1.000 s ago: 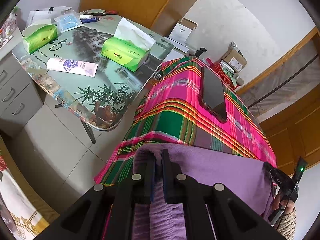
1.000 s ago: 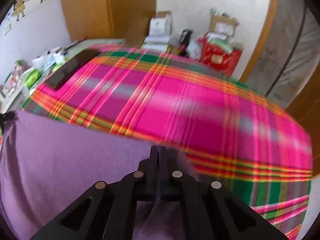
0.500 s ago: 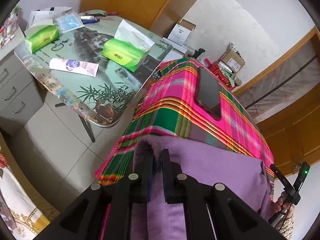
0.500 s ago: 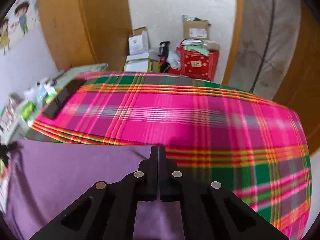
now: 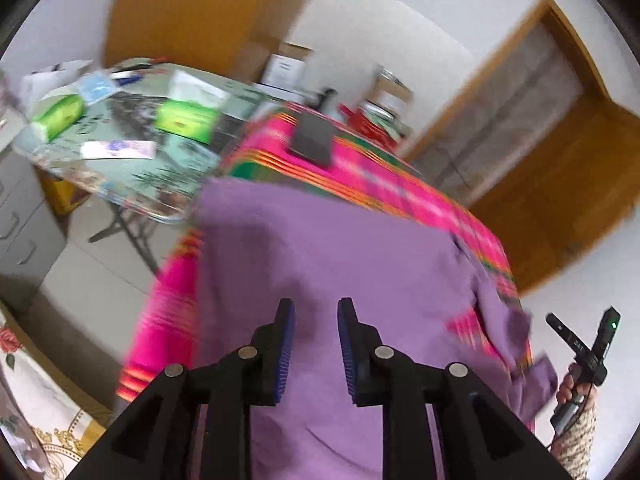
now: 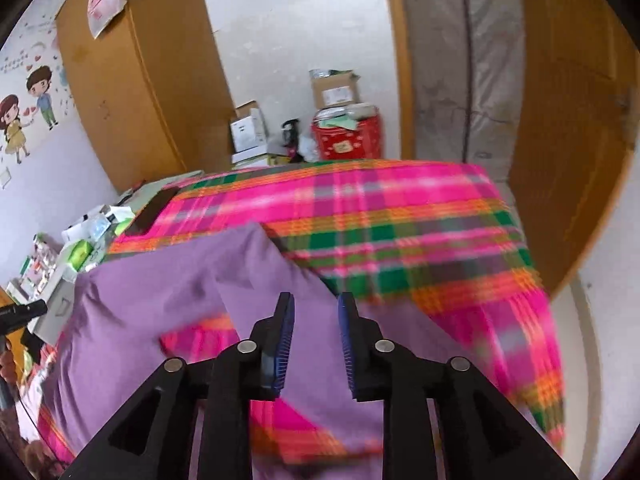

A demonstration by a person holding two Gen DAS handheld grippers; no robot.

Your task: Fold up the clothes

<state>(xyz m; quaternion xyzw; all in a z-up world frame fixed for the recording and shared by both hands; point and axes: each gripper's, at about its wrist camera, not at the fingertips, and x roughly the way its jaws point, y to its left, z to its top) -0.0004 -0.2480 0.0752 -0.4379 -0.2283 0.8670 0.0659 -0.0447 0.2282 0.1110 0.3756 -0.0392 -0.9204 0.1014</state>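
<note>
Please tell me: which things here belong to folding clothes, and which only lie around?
For the job: purple garment; left gripper and right gripper, both opening.

Lying about: phone, tissue boxes, tube, cardboard boxes.

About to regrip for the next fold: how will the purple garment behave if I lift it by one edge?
Probably floppy: the purple garment drapes and creases over the plaid cloth, one flap folded loosely. It looks thin, so likely light. Lifted at one point it should sag, and may drag the cloth beneath.
</note>
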